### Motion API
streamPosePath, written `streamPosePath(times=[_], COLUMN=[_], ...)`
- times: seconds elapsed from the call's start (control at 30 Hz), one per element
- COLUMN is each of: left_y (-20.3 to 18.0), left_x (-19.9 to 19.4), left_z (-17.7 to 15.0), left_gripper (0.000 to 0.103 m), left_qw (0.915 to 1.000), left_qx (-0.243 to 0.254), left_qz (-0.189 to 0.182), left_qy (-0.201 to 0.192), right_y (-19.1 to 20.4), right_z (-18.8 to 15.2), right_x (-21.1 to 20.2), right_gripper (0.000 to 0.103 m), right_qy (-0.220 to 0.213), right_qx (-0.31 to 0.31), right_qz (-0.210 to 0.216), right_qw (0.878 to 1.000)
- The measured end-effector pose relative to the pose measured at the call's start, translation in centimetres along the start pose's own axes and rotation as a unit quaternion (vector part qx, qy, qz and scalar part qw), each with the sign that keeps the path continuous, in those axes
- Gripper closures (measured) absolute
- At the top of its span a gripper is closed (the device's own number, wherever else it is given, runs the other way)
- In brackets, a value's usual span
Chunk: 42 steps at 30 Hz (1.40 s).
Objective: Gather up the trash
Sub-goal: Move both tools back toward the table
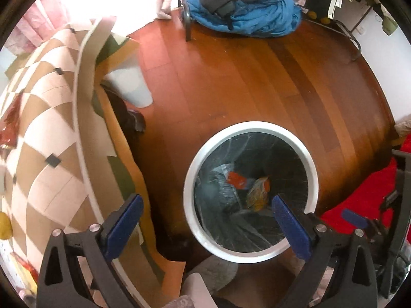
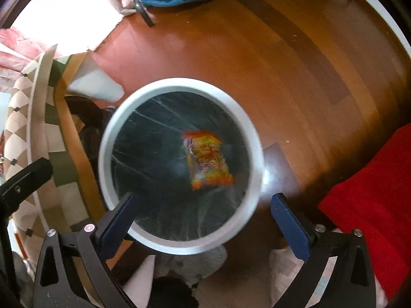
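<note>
A round trash bin with a white rim [image 1: 190, 205] and a black liner stands on the wooden floor below both grippers. In the left wrist view, a clear wrapper with an orange label [image 1: 235, 179] and a yellow-orange snack wrapper [image 1: 258, 192] lie inside it. My left gripper [image 1: 206, 199] hangs open over the bin's near side, nothing between its blue pads. In the right wrist view, the snack wrapper [image 2: 208, 161] appears blurred within the bin's rim [image 2: 108, 138]. My right gripper [image 2: 204, 196] is open above the bin's near edge and holds nothing.
A table under a tan and white patterned cloth [image 1: 46, 128] borders the bin on the left. A pale bucket [image 1: 131, 84] stands beside it. Red fabric [image 2: 372, 192] lies at the right. A chair heaped with blue and dark clothing [image 1: 244, 12] stands across the floor.
</note>
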<state>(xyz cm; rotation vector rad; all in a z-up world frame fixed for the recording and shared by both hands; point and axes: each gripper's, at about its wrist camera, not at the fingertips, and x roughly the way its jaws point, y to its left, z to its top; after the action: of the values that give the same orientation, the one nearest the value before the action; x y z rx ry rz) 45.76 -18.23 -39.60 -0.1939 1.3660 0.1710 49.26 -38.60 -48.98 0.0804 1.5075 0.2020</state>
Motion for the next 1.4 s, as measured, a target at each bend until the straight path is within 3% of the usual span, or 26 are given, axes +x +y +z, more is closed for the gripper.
streamPosePath(times=[0.3,0.5,0.67,0.87,1.1,1.27,1.4], left_y=[-1.1,-1.6,-1.6,-0.3,6.9,15.2,21.9], left_x=[-1.2,-4.1,-8.9,-16.7,-25.6,-27.6,-25.8], left_z=[-0.9,-1.9,-2.5,-3.1,-5.0,-8.0,-11.7], left_gripper=[0.001,0.001,0.001,0.001,0.001,0.001,0.001], left_qw=[0.9997,0.9993,0.9982,0.9937,0.9821,0.9744,0.9696], left_qx=[0.012,0.02,0.02,0.011,-0.032,-0.083,-0.129], left_qz=[0.021,0.021,0.012,0.008,0.017,0.061,0.105], left_qy=[-0.009,-0.022,-0.055,-0.112,-0.185,-0.2,-0.179], right_y=[-0.2,0.3,0.8,2.8,9.3,17.4,25.4], right_z=[-1.5,-2.4,-3.4,-4.8,-7.4,-9.6,-11.4], right_x=[-1.9,-4.8,-9.1,-17.7,-27.2,-28.1,-25.1], right_gripper=[0.0,0.0,0.0,0.0,0.0,0.0,0.0], right_qy=[-0.002,-0.019,-0.051,-0.118,-0.182,-0.162,-0.121], right_qx=[-0.01,-0.011,-0.008,-0.007,-0.056,-0.136,-0.226], right_qz=[-0.034,-0.041,-0.036,-0.016,0.025,0.059,0.067], right_qw=[0.999,0.999,0.998,0.993,0.981,0.976,0.964])
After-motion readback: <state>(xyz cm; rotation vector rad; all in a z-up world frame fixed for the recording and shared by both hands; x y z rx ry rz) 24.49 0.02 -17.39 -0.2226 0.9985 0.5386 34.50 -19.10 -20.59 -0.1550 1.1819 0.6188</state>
